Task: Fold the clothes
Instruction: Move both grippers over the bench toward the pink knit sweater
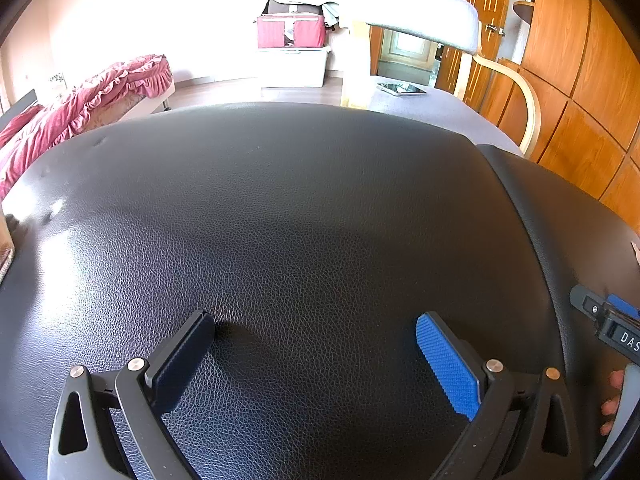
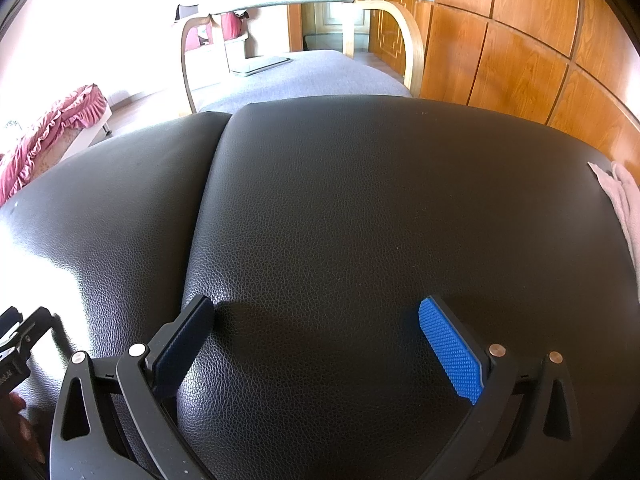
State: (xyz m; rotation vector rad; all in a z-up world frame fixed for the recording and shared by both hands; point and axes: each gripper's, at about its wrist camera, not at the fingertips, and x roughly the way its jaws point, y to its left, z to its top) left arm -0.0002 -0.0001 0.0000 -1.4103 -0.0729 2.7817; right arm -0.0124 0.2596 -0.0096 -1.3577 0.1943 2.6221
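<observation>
My left tongs point(image 1: 316, 356) stand wide open with nothing between them, hovering low over a black leather cushion point(image 1: 280, 208) that fills the space ahead of the fingers. My right tongs point(image 2: 316, 344) are equally spread and empty, over a second black cushion point(image 2: 380, 208); the seam point(image 2: 204, 208) where the two cushions meet runs just left of the right tongs' dark finger. The only cloth near me is a pale, whitish garment point(image 2: 626, 208), bunched at the far right edge of the cushion, well off to the right of the right tongs and touching neither finger; I see only a sliver of it, so I cannot tell what kind of garment it is. From the left wrist view, the right tongs' body point(image 1: 612, 320) shows at the right border, with fingertips of the person's hand point(image 1: 612, 400) behind it. Straight ahead of both tongs, past the cushions, sits a grey upholstered chair point(image 2: 304, 76) with bent wooden arms, a flat dark device point(image 1: 400, 89) lying on its seat. Far ahead to the left lies a rumpled pink ruffled cover point(image 1: 80, 108) on a bed, and beyond it a red fabric box point(image 1: 291, 31) on a white bin point(image 1: 294, 67). Wooden panelling point(image 2: 520, 40) runs along the right.
</observation>
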